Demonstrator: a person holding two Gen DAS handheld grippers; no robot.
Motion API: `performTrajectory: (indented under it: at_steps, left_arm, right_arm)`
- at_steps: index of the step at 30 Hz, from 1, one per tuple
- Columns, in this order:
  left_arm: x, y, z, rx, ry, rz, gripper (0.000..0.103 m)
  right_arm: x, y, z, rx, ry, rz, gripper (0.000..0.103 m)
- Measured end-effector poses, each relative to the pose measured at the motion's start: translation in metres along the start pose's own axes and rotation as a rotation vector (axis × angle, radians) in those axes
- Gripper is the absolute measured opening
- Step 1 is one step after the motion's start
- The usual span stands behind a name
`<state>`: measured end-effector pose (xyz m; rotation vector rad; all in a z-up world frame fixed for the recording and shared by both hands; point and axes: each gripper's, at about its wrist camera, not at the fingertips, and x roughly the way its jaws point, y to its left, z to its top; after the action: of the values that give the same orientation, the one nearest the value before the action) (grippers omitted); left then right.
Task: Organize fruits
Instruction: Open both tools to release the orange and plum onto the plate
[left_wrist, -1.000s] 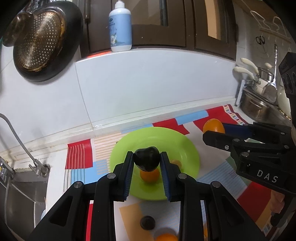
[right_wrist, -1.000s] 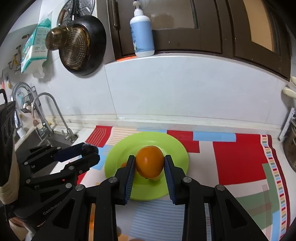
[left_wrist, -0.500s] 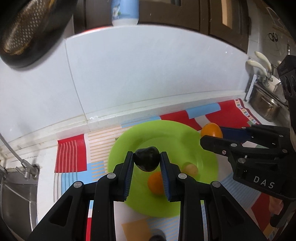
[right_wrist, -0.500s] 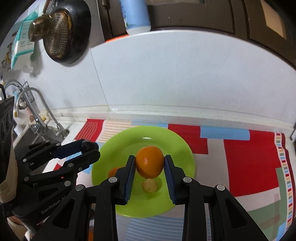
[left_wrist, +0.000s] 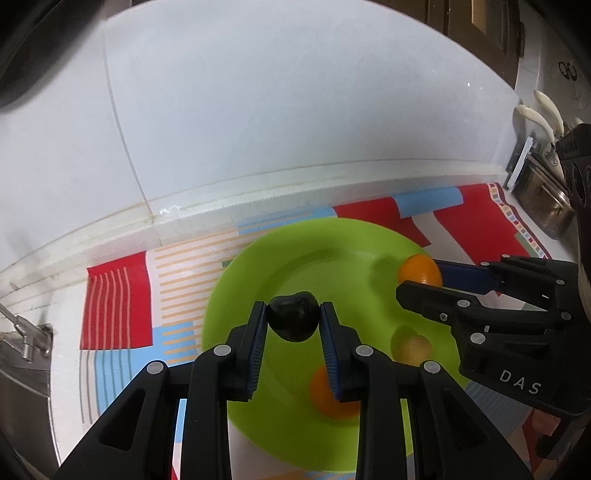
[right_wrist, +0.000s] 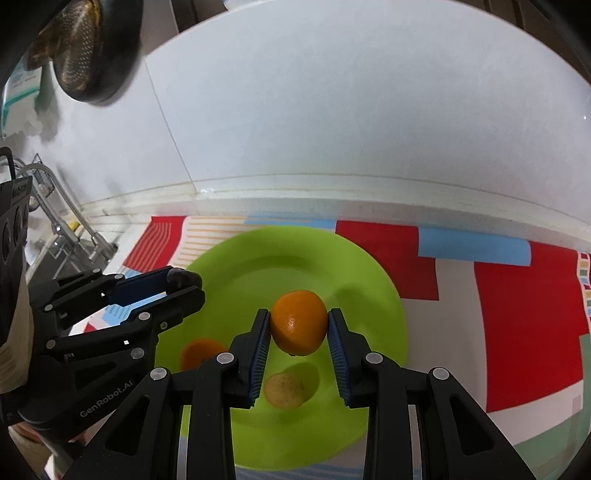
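The left hand-held gripper (left_wrist: 293, 319) is clamped on a dark fruit (left_wrist: 293, 315), its blue pads pressing both sides, and it hangs over the near-left part of the green plate (left_wrist: 258, 266). The right hand-held gripper (right_wrist: 299, 328) is clamped on an orange (right_wrist: 299, 322), held above the middle of the same plate. Both fruits sit right at the fingertips, clear of the plate's floor.

On the plate lie a second orange (left_wrist: 325, 397), partly hidden behind the left gripper's right finger, and a small pale yellowish fruit (right_wrist: 284, 390) just below the held orange in the right wrist view. The two grippers are side by side, near each other but apart, both angled down toward the plate. The plate rests on a mat (right_wrist: 524, 332) of red, blue and white patches on the surface, close to the white tiled wall (right_wrist: 332, 110). A tap (right_wrist: 70, 210) stands at the far left.
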<state>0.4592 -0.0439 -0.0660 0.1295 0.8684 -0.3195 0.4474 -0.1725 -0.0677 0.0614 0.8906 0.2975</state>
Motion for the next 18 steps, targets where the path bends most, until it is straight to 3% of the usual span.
performTrajectory:
  at_steps: [8,11,18]
  left_arm:
    - [0.017,0.002,0.001,-0.008,0.039,-0.013,0.029]
    - [0.018,0.002,0.001,-0.004,0.035,-0.001,0.038]
    - [0.001,0.001,-0.001,-0.011,0.013,-0.001,0.044]
  right_arm:
    - [0.015,-0.002,0.0,0.002,0.023,0.003,0.032]
    - [0.017,-0.003,0.001,0.006,0.024,0.006,0.033]
    - [0.007,-0.004,0.001,0.015,-0.005,-0.013,0.037]
